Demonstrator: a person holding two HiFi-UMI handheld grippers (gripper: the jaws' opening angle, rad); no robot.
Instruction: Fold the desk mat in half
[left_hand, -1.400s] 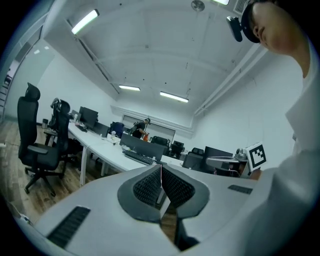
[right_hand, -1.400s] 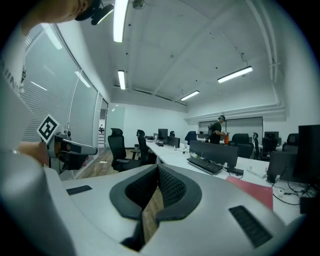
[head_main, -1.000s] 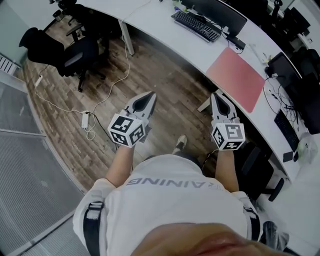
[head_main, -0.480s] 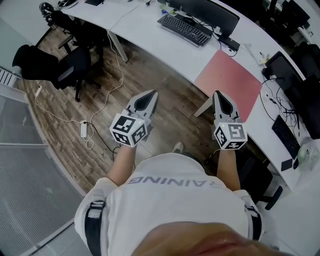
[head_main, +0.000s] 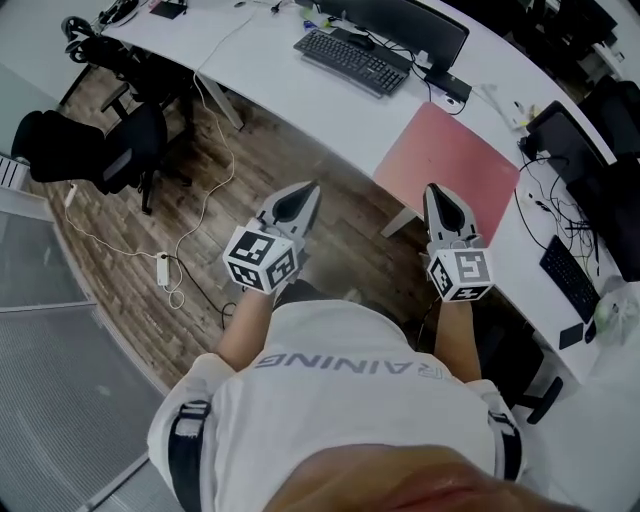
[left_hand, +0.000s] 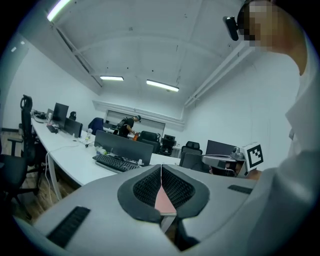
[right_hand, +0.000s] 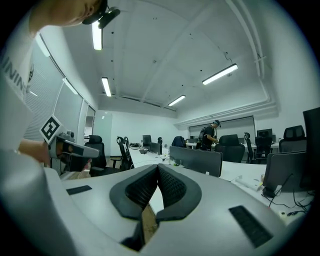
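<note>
Left gripper and right gripper are hanging over the floor, short of the counter edge and apart from the mat. Both are showing jaws pressed together, nothing between. Pink mat is lying flat, its near side running along the counter edge. Bare counter is separating it from the keyboard; cables are crowding its right side.

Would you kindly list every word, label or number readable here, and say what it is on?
"RAINING", ends cut off: on the person's white shirt.
Cubes on left gripper and right gripper: square patterns, no letters.
Keyboard keys: too small to read.
</note>
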